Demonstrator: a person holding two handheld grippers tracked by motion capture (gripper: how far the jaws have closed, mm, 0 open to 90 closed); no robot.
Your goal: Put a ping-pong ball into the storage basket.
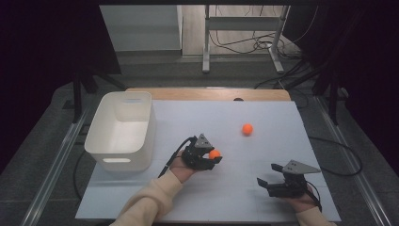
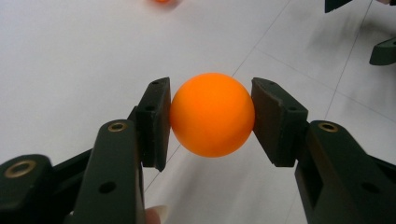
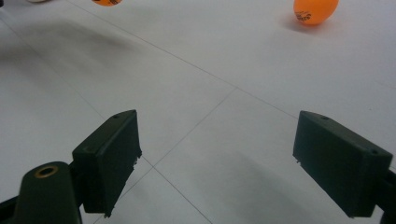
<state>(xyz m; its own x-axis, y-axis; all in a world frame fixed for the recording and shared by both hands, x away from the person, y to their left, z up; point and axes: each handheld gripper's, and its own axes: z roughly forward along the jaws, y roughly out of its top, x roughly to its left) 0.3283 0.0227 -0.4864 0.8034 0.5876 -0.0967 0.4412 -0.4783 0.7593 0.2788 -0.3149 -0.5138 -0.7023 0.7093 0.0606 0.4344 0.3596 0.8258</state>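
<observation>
Nearest the person's edge, the right gripper (image 1: 269,184) rests low over the white table (image 1: 282,141), close to the front right corner, its hand (image 1: 301,200) coming in from the bottom and the jaws pointing left across the surface. In the right gripper view those jaws stand wide apart with nothing between them, only bare table with thin seam lines. A broad stretch of open surface lies between this gripper and the left one, and more lies ahead of it toward the far edge. Farther in, near the middle of the table, the left gripper (image 1: 217,157) is held in a hand (image 1: 181,167) whose cream sleeve (image 1: 148,200) comes up at a slant from the bottom; its jaws point right. They pinch an orange ball (image 2: 212,114), one pad pressed on each side at its widest part, and in the left gripper view the table shows beneath the ball. Just left of that hand stands a white bin (image 1: 121,129) with its near wall close to the table's left edge, so room on that side is tight. Beyond, a second orange ball (image 1: 247,129) lies alone on the table, well apart from both grippers, with free space all round it. Counted: two grippers, two orange balls, one bin.
</observation>
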